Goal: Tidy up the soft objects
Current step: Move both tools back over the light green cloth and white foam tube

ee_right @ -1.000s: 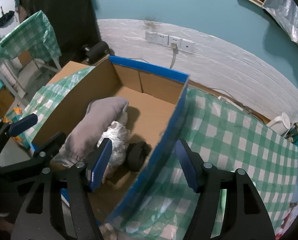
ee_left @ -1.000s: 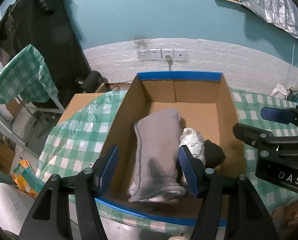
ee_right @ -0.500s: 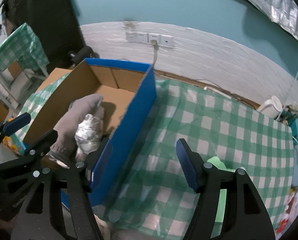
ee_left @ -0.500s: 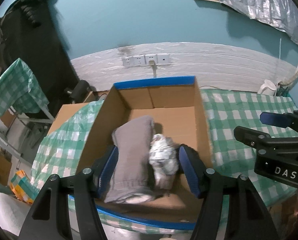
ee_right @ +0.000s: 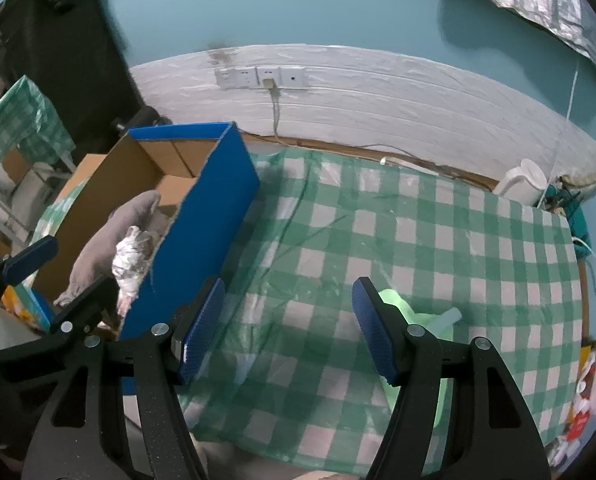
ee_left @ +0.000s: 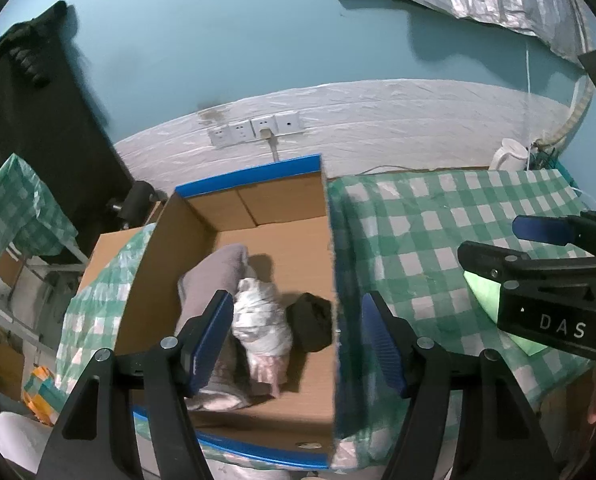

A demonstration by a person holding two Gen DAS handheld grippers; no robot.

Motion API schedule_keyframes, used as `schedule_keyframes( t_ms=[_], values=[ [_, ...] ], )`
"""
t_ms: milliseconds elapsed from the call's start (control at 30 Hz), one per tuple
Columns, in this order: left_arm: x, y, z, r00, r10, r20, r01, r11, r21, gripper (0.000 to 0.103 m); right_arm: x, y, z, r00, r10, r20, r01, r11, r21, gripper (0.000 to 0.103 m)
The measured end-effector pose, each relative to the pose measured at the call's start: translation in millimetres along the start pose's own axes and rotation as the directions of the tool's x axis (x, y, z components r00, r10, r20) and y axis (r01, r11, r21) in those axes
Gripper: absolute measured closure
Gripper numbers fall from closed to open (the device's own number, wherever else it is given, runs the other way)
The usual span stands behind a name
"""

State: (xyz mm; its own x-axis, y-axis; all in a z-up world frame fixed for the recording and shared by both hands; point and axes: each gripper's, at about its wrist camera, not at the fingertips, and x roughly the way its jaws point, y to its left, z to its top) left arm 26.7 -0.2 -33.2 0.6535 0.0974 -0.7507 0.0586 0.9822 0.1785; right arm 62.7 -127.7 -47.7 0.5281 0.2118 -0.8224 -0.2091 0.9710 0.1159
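A table under a green checked cloth (ee_right: 378, 232) carries an open cardboard box (ee_left: 233, 216) at its left edge. Inside lie a grey rolled garment (ee_left: 213, 276), a white bundle (ee_left: 261, 316) and a dark bundle (ee_left: 312, 320), side by side. A pale green soft item (ee_right: 422, 320) rests near the table's front edge, right of the box.

The left gripper (ee_left: 298, 340), jaws wide and just opened further, straddles the box's right wall, empty. The right gripper (ee_right: 287, 326), jaws wide, holds nothing.

Likely risks: a finger catching the box wall, or pinching cloth together with the green item.
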Motion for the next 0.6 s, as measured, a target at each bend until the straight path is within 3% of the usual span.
schedule_keyframes(
  t_ms=[600],
  values=[
    [18.8, -67.2, 8.7, 0.994, -0.076, -0.075, 0.080, 0.995, 0.059, 0.030, 7.7, -84.1, -22.0, 0.998, -0.055, -0.041, 0.060, 0.989, 0.138, 0.036]
  ],
)
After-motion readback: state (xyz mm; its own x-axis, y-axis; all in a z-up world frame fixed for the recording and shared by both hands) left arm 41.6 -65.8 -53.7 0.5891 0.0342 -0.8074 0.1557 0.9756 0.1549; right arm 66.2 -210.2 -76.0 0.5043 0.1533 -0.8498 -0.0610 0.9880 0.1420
